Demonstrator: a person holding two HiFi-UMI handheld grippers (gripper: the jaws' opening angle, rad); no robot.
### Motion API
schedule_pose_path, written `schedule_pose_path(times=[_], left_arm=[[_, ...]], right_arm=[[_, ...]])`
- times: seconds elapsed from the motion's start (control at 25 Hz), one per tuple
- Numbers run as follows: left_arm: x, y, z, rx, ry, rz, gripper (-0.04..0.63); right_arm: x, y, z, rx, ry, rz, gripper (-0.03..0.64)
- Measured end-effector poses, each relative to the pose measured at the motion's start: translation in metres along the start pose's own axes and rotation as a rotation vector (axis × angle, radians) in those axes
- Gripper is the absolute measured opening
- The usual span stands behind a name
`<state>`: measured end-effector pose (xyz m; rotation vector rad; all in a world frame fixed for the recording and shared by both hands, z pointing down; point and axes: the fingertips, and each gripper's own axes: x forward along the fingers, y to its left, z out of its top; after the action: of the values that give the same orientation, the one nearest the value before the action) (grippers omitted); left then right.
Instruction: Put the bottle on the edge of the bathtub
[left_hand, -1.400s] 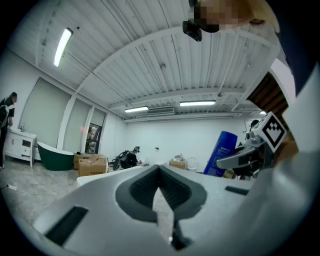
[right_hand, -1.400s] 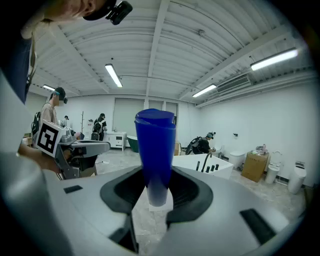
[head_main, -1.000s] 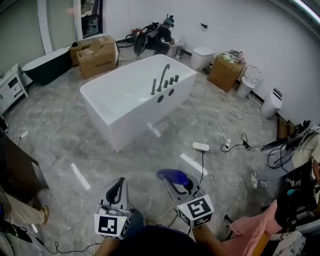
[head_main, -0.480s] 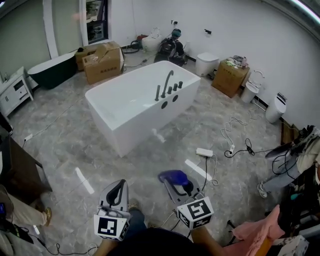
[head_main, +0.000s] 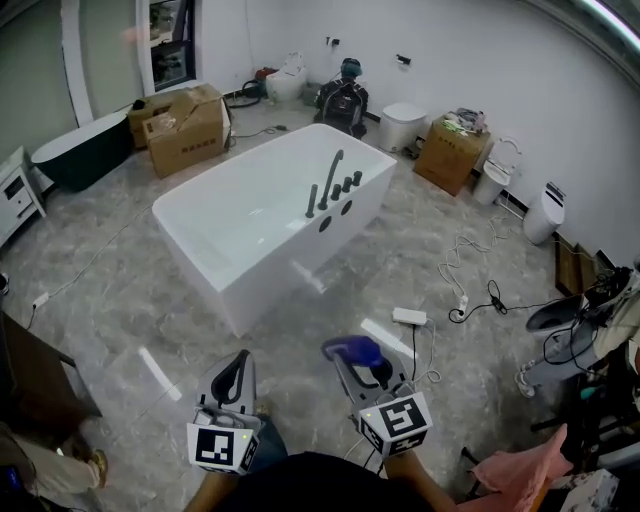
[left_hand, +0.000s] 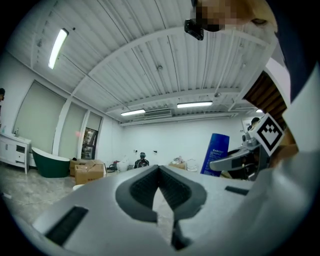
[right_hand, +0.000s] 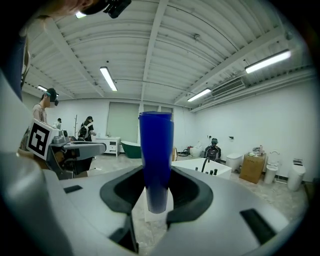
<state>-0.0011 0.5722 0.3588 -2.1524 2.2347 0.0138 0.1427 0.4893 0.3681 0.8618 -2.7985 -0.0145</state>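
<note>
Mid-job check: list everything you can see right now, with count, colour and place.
bathtub: one, white, mid-floor ahead
tap set: one, dark, on its right-hand rim
second tub: one, dark green, far left
cardboard boxes: three, brown, two far left, one far right
toilet: one, white, back wall
power strip: one, white, floor near right
person: one, crouched at back wall
bottle: one, blue, held upright
left gripper: grey, shut, empty
right gripper: grey, clamping bottle

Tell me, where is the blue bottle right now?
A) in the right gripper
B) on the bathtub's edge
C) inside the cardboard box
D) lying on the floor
A: the blue bottle stands upright, clamped in the right gripper, well short of the white bathtub.
</note>
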Motion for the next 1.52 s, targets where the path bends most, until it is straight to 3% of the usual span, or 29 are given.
schedule_pose_path(times=[0.28,0.68,0.88,1.16,1.52], left_arm=[[0.096,0.07,0.028,0.06,-0.065,-0.086,0.0],[0.189,0.132,0.02,0.072,-0.06,-0.198,0.0],[0.216,0.134,-0.002,0.048,0.002,-0.239,0.0],[0.274,0.118,-0.011,0.032,0.013,-0.327,0.0],[0.382,0.105,-0.013,0.012,0.017,-0.332,0.0]], right_arm=[[0.105,-0.026,0.036,0.005,-0.016,-0.095,0.16],[0.193,-0.056,0.048,0.033,-0.014,-0.216,0.16],[0.195,-0.078,0.037,0.065,0.018,-0.293,0.16],[0.208,-0.129,0.024,0.096,0.046,-0.374,0.16],[0.263,-0.224,0.041,0.072,0.021,-0.395,0.16]])
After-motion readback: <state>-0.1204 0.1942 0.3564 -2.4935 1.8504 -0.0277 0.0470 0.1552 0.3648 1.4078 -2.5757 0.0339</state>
